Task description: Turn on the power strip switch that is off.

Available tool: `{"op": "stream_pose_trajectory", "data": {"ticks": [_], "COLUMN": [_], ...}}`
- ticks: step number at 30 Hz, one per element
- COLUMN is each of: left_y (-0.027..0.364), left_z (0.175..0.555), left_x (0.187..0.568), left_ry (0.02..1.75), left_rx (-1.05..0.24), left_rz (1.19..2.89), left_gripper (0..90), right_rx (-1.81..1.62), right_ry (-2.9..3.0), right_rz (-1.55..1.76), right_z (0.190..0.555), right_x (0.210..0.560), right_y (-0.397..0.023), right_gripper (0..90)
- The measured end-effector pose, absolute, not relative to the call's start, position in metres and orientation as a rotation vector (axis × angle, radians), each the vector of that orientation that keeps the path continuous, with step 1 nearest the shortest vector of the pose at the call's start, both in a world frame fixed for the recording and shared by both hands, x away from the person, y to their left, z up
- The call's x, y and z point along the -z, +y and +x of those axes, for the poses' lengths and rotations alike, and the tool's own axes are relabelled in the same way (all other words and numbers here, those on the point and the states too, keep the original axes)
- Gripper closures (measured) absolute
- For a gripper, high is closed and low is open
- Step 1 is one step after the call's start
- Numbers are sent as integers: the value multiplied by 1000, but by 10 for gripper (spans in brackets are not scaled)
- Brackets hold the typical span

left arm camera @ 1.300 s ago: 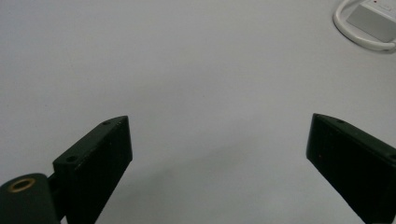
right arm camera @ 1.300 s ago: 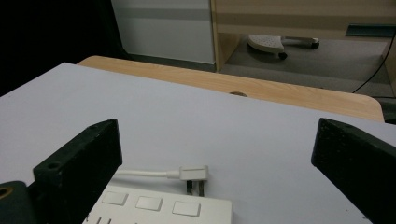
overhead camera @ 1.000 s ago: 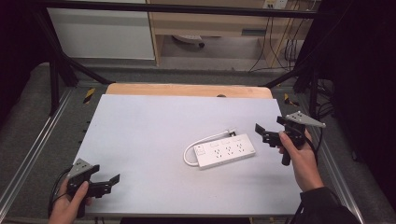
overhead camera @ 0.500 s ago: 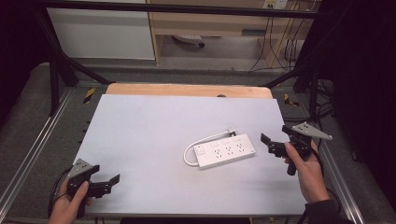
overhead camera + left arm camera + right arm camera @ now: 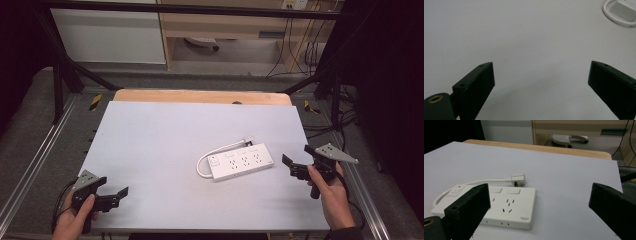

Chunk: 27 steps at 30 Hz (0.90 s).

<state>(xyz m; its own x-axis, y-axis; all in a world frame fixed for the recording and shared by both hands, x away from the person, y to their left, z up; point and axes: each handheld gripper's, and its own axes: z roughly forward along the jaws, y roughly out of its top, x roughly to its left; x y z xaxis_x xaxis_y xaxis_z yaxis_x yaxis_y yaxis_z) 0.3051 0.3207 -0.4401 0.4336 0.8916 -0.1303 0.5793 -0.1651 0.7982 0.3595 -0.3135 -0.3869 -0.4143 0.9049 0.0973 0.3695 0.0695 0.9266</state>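
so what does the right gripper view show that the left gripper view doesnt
Right gripper view alone: the power strip's top face with its sockets, the red-dotted switch and the white plug lying behind it, plus the table's wooden far edge.

Left gripper view alone: mostly bare white tabletop, with just a corner of the strip and its looped cord at top right.

Both share: wide-open, empty black tongs in front, the right gripper and the left gripper, and the same white surface.

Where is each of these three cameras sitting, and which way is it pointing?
High view: above the table, looking down at the white plastic power strip; both hands and claws show.
Left gripper view: on the left claw, facing bare tabletop; the strip's corner shows.
Right gripper view: on the right claw, facing the strip.
All three share the strip.
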Motion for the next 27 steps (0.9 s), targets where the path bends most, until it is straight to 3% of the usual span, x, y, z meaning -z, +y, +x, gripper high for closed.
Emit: {"op": "stream_pose_trajectory", "data": {"ticks": [27], "left_y": [320], "left_z": [305], "left_x": [440], "left_ry": [1252], "left_rx": [-474], "left_rz": [1862], "left_gripper": [69], "right_rx": [-1175], "right_ry": [1981], "right_rz": [1316], "right_z": [340], "right_x": [450], "right_y": [-306], "right_gripper": [34]}}
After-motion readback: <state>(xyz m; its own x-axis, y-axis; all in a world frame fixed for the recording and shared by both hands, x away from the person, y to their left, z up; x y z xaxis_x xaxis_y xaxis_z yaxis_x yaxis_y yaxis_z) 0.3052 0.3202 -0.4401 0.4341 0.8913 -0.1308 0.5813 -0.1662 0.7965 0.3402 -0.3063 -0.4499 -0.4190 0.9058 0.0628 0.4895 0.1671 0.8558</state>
